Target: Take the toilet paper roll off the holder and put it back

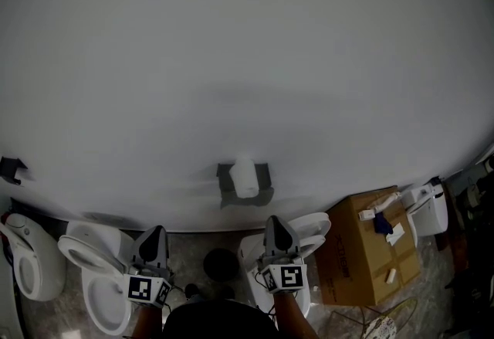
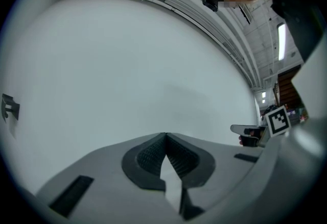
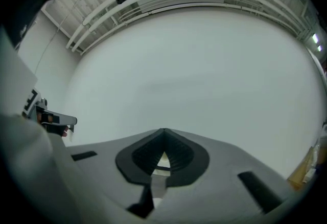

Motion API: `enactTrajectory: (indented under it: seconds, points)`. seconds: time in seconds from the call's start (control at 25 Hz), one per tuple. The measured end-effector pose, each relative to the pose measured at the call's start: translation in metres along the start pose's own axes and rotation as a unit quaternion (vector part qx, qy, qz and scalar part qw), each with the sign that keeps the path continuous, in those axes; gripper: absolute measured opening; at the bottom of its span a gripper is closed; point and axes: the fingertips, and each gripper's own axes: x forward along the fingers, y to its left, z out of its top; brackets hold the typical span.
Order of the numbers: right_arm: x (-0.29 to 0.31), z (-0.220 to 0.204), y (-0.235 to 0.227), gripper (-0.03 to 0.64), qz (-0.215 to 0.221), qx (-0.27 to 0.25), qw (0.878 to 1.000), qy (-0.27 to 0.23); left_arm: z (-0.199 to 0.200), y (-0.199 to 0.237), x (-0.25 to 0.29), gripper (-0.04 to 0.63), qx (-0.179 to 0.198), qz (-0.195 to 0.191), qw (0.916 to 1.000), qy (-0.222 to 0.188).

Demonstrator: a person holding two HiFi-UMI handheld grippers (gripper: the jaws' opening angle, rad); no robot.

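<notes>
The toilet paper roll [image 1: 245, 177] is seen seated on its holder [image 1: 264, 194], a grey plate fixed low on the white wall [image 1: 231, 59]. Nothing is touching it. Two stages are fitted equally by this: the roll waiting to be lifted off, or the roll already set back in place. No particular move can therefore be called for.

As a judgement on handling: the roll is soft and would be dented by a hard squeeze, so a light grip across its sides would be wanted. How it slides on the holder cannot be told, because the holder's arm is hidden behind the paper. It would best be guided along that arm and not tugged straight out from the wall.

The left gripper [image 1: 153, 233] and the right gripper [image 1: 279, 223] are held low and side by side, well short of the roll and below it. Both are pointed roughly level at the wall, with their marker cubes turned up toward the head. The jaws of each are closed tip to tip, with nothing between them (only bare wall is seen past them). Two toilets [image 1: 96, 268] and a cardboard box [image 1: 370, 252] are seen on the floor beneath.
</notes>
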Motion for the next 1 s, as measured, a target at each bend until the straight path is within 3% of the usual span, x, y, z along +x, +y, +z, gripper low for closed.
enactTrajectory:
  seconds: [1.0]
  points:
    - [-0.0091,0.0113,0.0073,0.003,-0.004,-0.013,1.0,-0.01,0.0037,-0.0077,-0.0077,0.003,0.015,-0.003,0.9999,0.001]
